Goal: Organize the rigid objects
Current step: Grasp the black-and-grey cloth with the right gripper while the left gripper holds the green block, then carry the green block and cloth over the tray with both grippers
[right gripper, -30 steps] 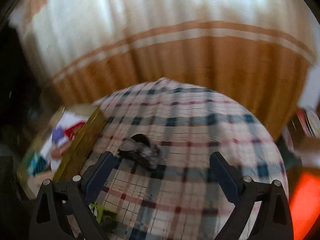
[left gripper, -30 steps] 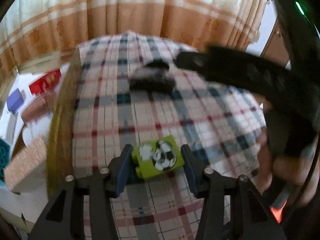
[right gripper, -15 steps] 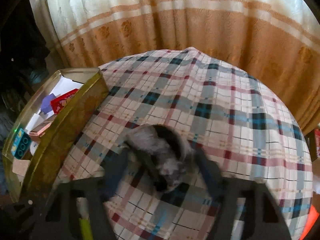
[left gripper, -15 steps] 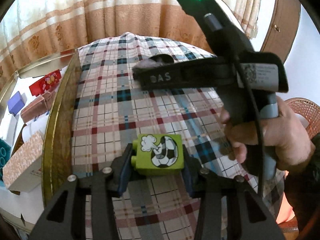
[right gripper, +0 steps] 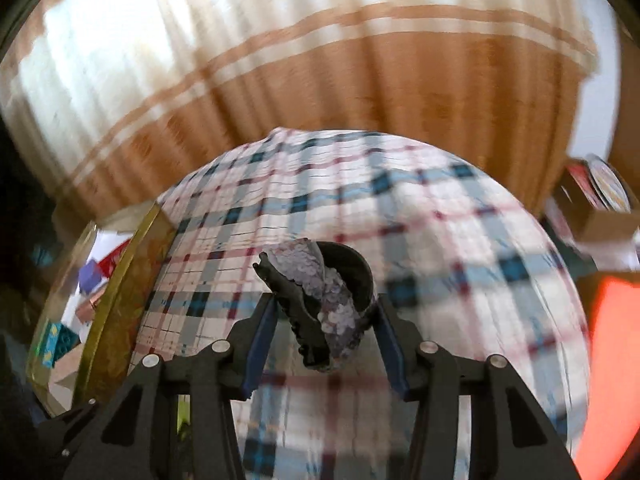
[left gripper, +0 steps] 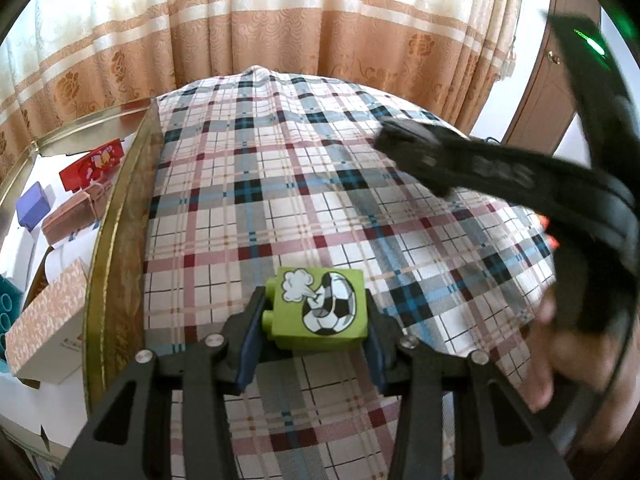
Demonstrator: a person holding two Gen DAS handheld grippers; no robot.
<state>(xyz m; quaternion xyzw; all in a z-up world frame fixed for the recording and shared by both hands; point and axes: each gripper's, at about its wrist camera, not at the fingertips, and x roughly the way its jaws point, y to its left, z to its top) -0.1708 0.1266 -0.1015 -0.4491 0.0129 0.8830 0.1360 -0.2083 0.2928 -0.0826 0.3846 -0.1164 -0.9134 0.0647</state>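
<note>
In the left wrist view, the left gripper [left gripper: 314, 344] holds a green plastic toy block with a soccer ball picture [left gripper: 320, 308]. The block sits right between the two blue-padded fingers [left gripper: 250, 350], and both pads press on its sides. A small round stud on the block sticks out toward the left pad. The block is just above the tabletop, which is covered by a checked cloth in white, red and blue [left gripper: 280, 200]. To the left of the cloth is a gold metal tray [left gripper: 116, 256]. Inside the tray lie a red box [left gripper: 94, 164], a purple box [left gripper: 34, 206], a brown box tied with string [left gripper: 74, 216] and a pale patterned cardboard box [left gripper: 48, 320]. On the right, the right gripper [left gripper: 416, 150] shows up dark and blurry above the cloth, with a hand [left gripper: 580, 368] around its handle. From here I cannot tell what it holds. Orange and cream curtains [left gripper: 280, 28] hang behind.

In the right wrist view, the right gripper [right gripper: 324, 336] is clamped on a dark hair claw clip covered with shiny silver sequins [right gripper: 320, 300]. The clip is between the two fingers [right gripper: 260, 340], tilted, with its toothed edge toward the left finger. It sticks out past the fingertips, above the checked cloth. The rest of this view is blurry. The gold tray [right gripper: 116, 308] is at the left.
</note>
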